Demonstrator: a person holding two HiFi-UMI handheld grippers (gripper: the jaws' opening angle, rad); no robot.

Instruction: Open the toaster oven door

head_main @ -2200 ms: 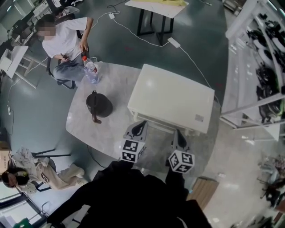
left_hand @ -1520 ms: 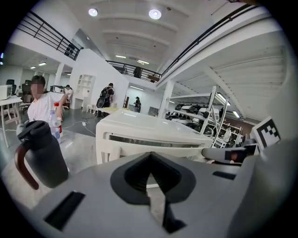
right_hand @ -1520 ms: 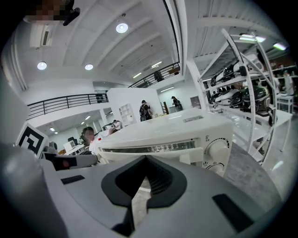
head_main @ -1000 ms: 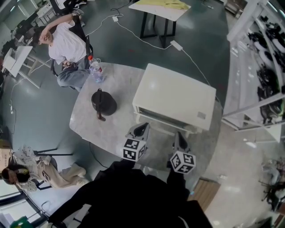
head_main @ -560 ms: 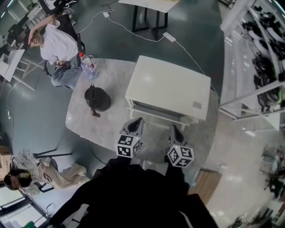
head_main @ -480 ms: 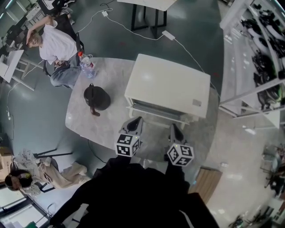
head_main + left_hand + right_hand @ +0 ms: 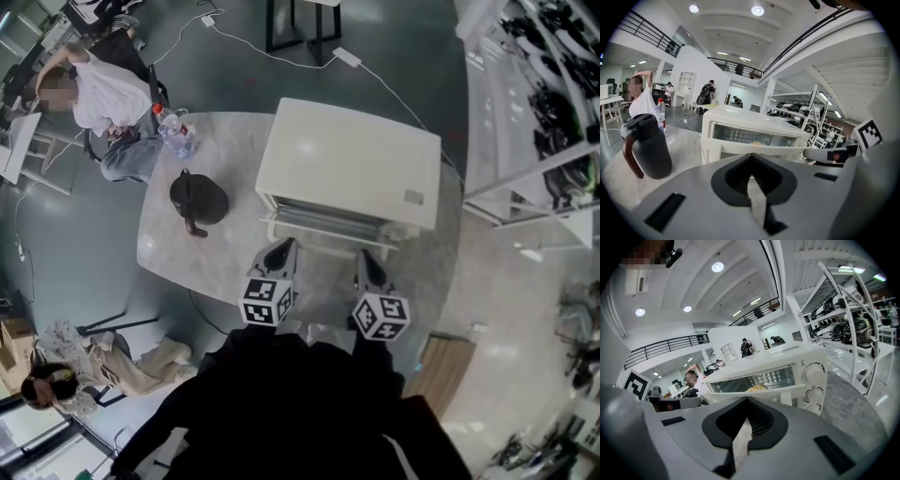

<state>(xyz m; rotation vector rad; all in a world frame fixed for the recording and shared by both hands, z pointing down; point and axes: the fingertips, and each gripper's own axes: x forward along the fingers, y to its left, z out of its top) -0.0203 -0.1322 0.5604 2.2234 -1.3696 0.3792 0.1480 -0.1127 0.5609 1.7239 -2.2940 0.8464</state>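
My left gripper (image 7: 280, 247) and right gripper (image 7: 367, 260) sit just in front of the toaster oven (image 7: 352, 159), facing its door (image 7: 323, 221). Both claws are squeezed together, gripping nothing.

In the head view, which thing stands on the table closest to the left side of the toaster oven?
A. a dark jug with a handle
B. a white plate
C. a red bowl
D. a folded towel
A: in the head view a dark jug with a handle stands on the table just left of the toaster oven, apart from it.
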